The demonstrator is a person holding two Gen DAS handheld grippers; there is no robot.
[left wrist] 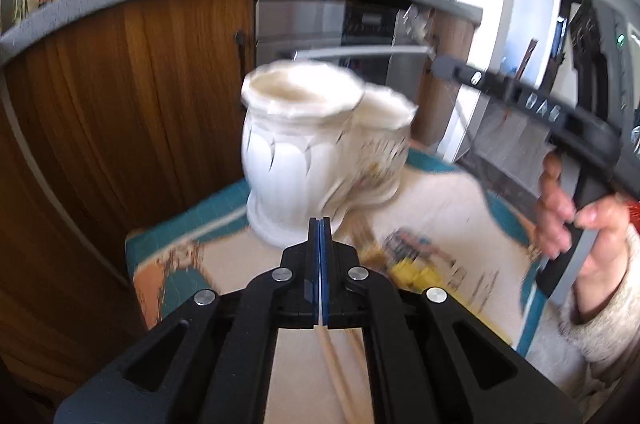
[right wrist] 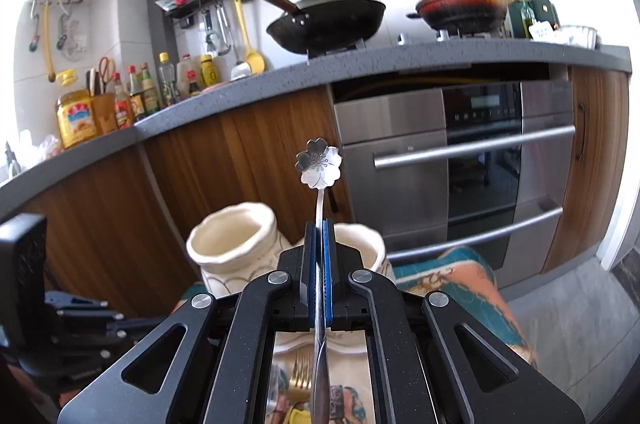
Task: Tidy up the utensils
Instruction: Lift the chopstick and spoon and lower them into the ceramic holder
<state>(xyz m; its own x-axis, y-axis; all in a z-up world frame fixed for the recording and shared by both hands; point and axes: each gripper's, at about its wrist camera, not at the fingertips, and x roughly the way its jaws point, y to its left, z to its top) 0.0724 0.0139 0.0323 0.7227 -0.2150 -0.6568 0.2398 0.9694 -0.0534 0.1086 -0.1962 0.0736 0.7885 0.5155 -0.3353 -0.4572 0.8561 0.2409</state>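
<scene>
Two cream ceramic holders stand side by side on a patterned cloth: a ribbed one (left wrist: 296, 152) and a second one (left wrist: 380, 144) to its right. They also show in the right wrist view, the first (right wrist: 234, 244) and the second (right wrist: 368, 248). My left gripper (left wrist: 320, 224) is shut on a wooden chopstick (left wrist: 332, 364) just in front of the ribbed holder. My right gripper (right wrist: 319, 228) is shut on a silver spoon (right wrist: 319, 164) with a flower-shaped end, held upright above the holders. A gold fork (right wrist: 300, 374) lies on the cloth below.
The patterned cloth (left wrist: 440, 224) covers a small table. Wooden cabinets (right wrist: 240, 152), an oven (right wrist: 460, 152) and a grey counter (right wrist: 400, 60) with pans stand behind. The right gripper's body and hand (left wrist: 580, 224) are at the right of the left view. Yellow items (left wrist: 416, 272) lie on the cloth.
</scene>
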